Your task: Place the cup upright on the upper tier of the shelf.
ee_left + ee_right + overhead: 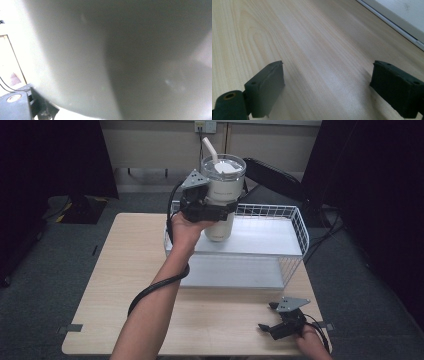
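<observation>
Tumbler (pixel 223 195) hangs upright, clamped by the left gripper (pixel 216 211), above the wire basket's (pixel 299 227) left end. Right gripper (pixel 265 316), spread wide, rests near the table's (pixel 100 290) front edge.

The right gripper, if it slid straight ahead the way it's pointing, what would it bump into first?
Probably nothing soon. The right gripper, jaws wide open, looks along bare wooden table. The white shelf board's edge lies off to one side, likely missed, though depth is unclear.
</observation>
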Demonstrator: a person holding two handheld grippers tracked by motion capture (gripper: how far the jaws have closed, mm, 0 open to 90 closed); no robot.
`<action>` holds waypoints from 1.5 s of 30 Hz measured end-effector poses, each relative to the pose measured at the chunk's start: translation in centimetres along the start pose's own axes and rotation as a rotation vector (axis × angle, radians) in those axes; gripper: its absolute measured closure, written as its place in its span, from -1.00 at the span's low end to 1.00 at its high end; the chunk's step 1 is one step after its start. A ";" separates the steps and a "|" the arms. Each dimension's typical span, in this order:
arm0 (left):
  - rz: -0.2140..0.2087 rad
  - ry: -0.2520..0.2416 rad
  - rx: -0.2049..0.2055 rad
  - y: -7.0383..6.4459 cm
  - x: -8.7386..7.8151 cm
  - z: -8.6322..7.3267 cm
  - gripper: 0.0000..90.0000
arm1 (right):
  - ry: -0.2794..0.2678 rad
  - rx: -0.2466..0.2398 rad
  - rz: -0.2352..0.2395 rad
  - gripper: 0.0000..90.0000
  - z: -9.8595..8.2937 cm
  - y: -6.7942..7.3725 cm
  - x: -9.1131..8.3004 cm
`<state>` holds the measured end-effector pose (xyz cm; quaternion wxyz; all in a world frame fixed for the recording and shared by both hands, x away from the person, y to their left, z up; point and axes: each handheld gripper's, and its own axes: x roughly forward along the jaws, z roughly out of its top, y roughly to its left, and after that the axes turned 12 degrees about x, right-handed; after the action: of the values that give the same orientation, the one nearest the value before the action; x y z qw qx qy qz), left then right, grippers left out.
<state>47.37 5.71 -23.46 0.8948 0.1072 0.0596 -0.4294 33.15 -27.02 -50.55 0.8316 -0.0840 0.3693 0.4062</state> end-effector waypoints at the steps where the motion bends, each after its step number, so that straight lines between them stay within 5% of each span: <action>1: 0.005 0.003 -0.002 0.0 0.1 0.0 -0.79 | 0.000 0.000 -0.001 -0.76 0.0 0.0 0.0; 45: 0.083 0.034 0.010 0.2 2.2 -1.5 -0.79 | 0.000 -0.001 -0.001 -0.76 0.0 0.0 0.0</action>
<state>48.84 4.56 -25.33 0.9100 0.1214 0.0682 -0.3905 33.14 -27.03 -50.55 0.8318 -0.0844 0.3689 0.4061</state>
